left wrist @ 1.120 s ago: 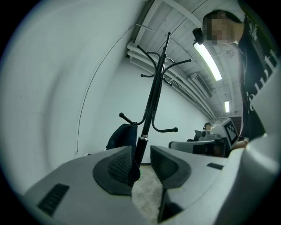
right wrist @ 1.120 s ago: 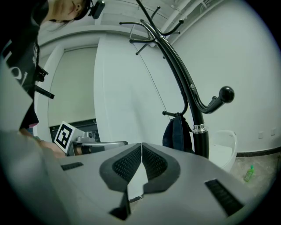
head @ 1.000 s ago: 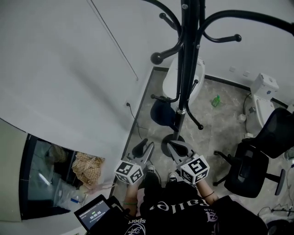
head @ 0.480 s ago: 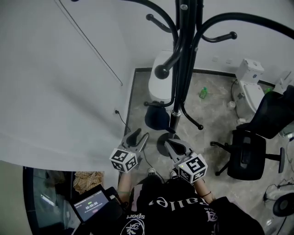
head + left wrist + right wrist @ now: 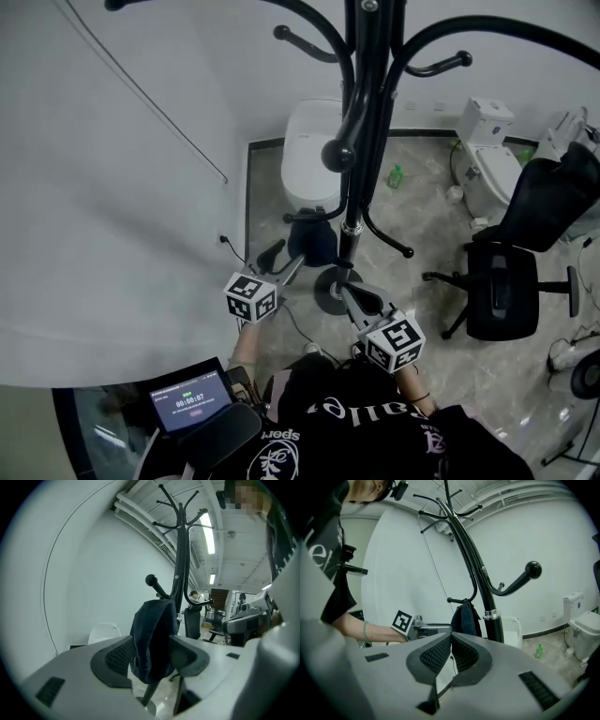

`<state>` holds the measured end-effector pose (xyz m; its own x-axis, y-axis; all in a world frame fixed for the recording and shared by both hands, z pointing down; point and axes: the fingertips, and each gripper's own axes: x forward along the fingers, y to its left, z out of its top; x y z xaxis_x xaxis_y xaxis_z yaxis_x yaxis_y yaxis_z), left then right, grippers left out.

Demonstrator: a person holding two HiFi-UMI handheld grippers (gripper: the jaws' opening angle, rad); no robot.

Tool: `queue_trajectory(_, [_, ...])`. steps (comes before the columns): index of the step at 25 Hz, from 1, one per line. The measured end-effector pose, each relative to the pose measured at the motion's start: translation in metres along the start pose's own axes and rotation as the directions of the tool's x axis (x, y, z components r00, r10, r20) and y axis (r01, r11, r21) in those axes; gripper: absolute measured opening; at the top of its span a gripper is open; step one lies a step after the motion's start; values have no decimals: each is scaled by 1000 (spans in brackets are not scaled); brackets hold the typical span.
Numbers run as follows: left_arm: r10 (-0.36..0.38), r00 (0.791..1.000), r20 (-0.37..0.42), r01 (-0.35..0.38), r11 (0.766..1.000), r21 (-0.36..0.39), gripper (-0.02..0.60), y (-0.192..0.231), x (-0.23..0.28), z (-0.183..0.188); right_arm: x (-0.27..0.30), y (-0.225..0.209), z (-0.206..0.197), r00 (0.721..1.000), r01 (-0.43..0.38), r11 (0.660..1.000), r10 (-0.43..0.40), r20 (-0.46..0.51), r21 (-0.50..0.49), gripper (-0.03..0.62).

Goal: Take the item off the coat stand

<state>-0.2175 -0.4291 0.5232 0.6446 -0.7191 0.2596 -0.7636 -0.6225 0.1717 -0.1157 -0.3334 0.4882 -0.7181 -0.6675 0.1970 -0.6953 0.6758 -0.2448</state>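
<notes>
At far left, a small screen (image 5: 190,405) at the person's hip shows a running timer, its digits too small to read with confidence. Beside it the left tool (image 5: 284,261) has lifted away from the body over the past second and now reaches toward the dark blue cloth item (image 5: 314,240). Its jaws are opening wide, and its own view frames the cloth between the two pads, neither of which visibly presses on it. The item hangs from a low hook (image 5: 298,217) of the black coat stand (image 5: 361,141), just above the round base, so it has yet to come off. The person has also stepped in closer to the stand, which suggests a grasp is being lined up rather than made. To the right, the right tool (image 5: 357,298) is held near the waist with its jaws closed together on nothing. Each tool's cube carries black-and-white square markers. White lettering on the black shirt (image 5: 347,431) appears upside down; only "sport" reads clearly. A black office chair (image 5: 502,300) stands at right.
</notes>
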Motion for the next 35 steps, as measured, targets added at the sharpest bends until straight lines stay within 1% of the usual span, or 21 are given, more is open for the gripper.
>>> queue_trajectory(5, [-57,997,-56,59,998,30,222,6,22,-9,-2,-8,-8,998,56,998,-56,-10,17,17])
queue_trajectory(10, [-94,986,-136,101,994,45,220,4,40,-32,-6,-18,-9,994,110,994,-110,-7,27,17])
queue_trajectory(11, [-95,984,-148,103,994,48,209,3,42,-36,-7,-20,-10,993,118,993,-118,-7,28,17])
queue_trajectory(12, [-92,984,-153,100,994,46,182,3,44,-40,-8,-21,-11,992,124,992,-123,-9,29,17])
queue_trajectory(13, [-86,985,-151,94,995,40,139,4,45,-42,-8,-22,-12,992,128,991,-127,-11,30,17])
queue_trajectory(14, [-82,986,-144,87,996,30,101,5,45,-42,-9,-22,-12,991,131,991,-131,-12,32,17])
queue_trajectory(15, [-80,988,-136,83,996,17,84,5,46,-42,-9,-23,-13,991,134,990,-133,-14,33,17])
queue_trajectory(18, [-83,989,-123,82,997,-11,52,5,47,-41,-8,-27,-14,990,139,990,-139,-17,35,17])
queue_trajectory(20, [-87,991,-100,83,996,-44,24,3,43,-35,-8,-28,-13,990,138,990,-137,-15,37,17])
queue_trajectory(23, [-92,995,-37,88,991,-105,15,-1,31,-21,-9,-27,-11,992,129,991,-129,-11,36,17])
queue_trajectory(27, [-86,996,2,86,991,-105,14,-2,15,-4,-6,-26,-11,994,111,993,-110,-14,38,17])
queue_trajectory(32, [-75,992,99,88,987,-134,14,-4,-13,23,-4,-19,-14,997,76,996,-76,-23,36,17])
queue_trajectory(35, [-65,988,138,85,987,-140,14,-4,-28,34,-5,-18,-14,998,63,997,-62,-26,36,17])
